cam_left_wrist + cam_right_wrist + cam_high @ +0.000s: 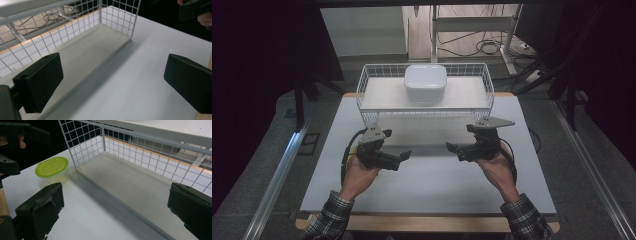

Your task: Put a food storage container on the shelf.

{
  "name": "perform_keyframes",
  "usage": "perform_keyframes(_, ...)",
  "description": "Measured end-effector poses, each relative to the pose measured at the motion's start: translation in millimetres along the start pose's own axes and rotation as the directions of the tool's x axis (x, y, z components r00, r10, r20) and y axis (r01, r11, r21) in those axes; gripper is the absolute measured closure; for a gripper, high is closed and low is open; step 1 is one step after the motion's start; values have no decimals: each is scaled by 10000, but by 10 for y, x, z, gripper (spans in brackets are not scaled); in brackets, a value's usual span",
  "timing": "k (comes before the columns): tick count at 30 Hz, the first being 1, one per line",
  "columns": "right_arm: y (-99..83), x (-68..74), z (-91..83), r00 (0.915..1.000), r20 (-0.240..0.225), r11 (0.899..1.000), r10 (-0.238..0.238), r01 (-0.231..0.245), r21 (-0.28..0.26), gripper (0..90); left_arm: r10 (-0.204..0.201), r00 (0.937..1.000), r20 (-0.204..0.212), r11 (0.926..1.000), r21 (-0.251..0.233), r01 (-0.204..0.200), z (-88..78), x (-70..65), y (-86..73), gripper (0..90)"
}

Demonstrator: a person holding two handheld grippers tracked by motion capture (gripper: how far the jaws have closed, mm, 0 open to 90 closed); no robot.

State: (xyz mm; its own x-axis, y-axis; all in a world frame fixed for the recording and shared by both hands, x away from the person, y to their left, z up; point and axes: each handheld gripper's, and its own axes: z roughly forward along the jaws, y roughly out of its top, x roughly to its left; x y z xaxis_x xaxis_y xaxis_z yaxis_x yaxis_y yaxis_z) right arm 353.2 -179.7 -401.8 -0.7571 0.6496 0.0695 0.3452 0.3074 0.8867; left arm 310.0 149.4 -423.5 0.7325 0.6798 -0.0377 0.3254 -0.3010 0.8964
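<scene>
A white wire rack (362,85) stands at the back of the white table (432,185). On its upper shelf rests a white lidded box (425,83). Its pale lower board (95,50) (130,177) is bare. My left gripper (399,157) (113,85) hovers in front of the rack's left end, open, with nothing between its jaws. My right gripper (453,148) (115,210) hovers before the rack's right end, also open and holding nothing. A small clear tub with a green lid (52,167) sits on the table by the rack's left front corner, close to the left gripper.
The table's wooden front edge (427,222) runs along the near side. Bare white surface lies between the two grippers and in front of them. Metal rails (277,175) flank the table, and cables (487,47) lie on the floor behind the rack.
</scene>
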Motion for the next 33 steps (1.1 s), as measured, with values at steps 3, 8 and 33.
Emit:
perform_keyframes(3, -77, 25, -15, 9995, 110, 9995, -303, 304, -75, 8, -3, 10000, 96, 10000, -39, 3, 24, -37, -105, 19)
perform_keyframes(8, -205, 61, -32, 9995, 152, 9996, -288, 288, -8, 11, -187, 9996, 215, 9998, 59, 186, 41, -92, -250, 21)
perform_keyframes(33, -844, 183, -141, 9982, 507, 9964, -329, 287, 802, 17, -705, 9966, -434, 9975, 1, 706, -139, -207, -931, 27)
